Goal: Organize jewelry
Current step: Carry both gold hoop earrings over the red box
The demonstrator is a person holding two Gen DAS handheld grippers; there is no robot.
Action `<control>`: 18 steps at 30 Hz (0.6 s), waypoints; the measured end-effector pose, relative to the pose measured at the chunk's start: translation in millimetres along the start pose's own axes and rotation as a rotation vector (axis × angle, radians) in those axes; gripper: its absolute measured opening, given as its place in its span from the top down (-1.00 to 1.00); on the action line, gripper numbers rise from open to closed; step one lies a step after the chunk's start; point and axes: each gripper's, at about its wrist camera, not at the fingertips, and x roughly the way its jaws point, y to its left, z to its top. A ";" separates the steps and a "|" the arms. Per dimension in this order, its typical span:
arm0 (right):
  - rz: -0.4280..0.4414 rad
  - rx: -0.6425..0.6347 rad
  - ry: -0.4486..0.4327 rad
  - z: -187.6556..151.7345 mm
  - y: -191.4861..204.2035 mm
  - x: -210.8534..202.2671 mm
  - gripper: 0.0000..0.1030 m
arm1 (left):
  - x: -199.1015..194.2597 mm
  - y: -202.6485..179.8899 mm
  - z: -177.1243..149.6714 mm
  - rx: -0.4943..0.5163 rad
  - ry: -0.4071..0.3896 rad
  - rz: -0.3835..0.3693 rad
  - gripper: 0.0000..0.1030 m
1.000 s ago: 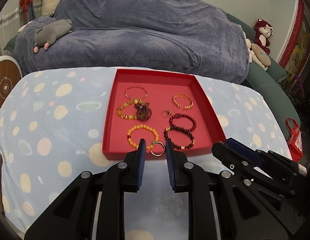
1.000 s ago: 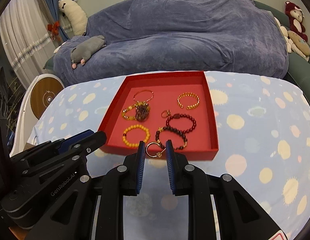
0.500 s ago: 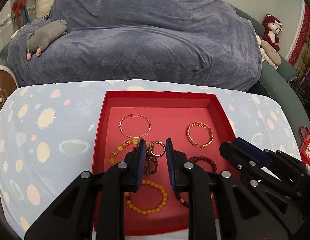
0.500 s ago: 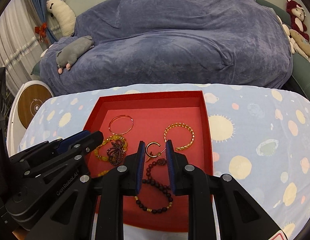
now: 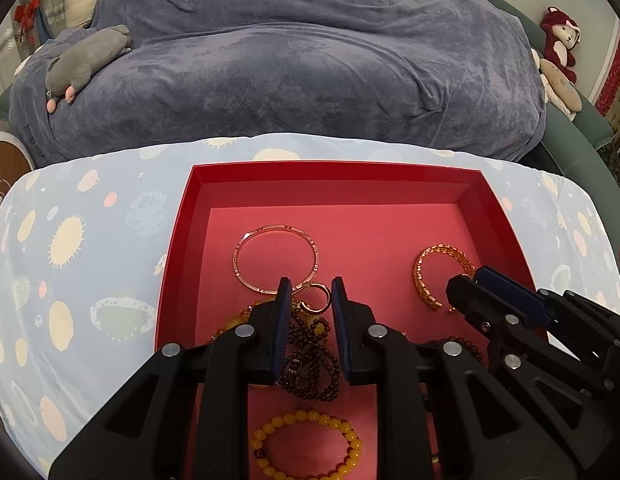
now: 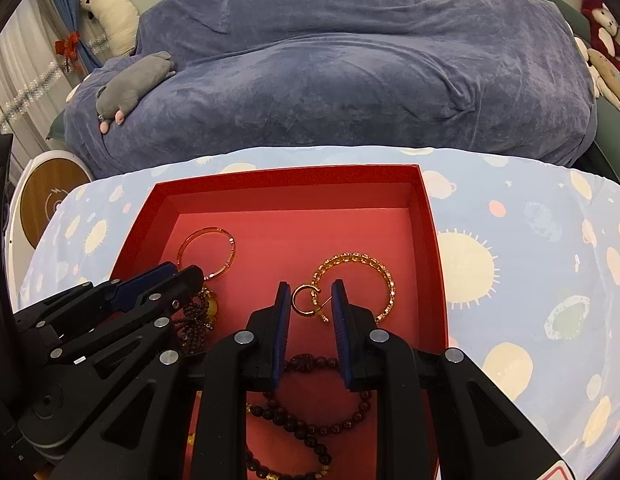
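We see a blue-grey sofa [image 5: 310, 60] behind a spotted tablecloth [image 5: 70, 260], where a red tray [image 5: 182, 260] holds bracelets. Above the tray, our left gripper [image 5: 309, 294] and right gripper [image 6: 309, 296] are each clamped on a small gold hoop earring [image 5: 315, 300], the right one's [image 6: 306, 300] beside a gold bangle [image 6: 374, 276].

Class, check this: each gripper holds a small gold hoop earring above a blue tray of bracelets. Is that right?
Not quite: the tray is red, not blue, as the right wrist view shows. The rest holds: the left gripper and right gripper each hold a small gold hoop earring above the bracelets.
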 end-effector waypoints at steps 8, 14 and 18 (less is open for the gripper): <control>-0.012 -0.011 0.015 2.6 1.4 12.5 0.61 | 11.5 3.5 1.3 -0.008 0.016 0.006 0.61; -0.009 -0.020 0.029 4.0 2.0 16.2 0.60 | 15.3 5.4 1.6 -0.020 0.018 0.016 0.61; -0.016 -0.021 0.026 2.6 2.8 16.5 0.60 | 18.2 6.3 0.0 -0.028 0.028 0.020 0.54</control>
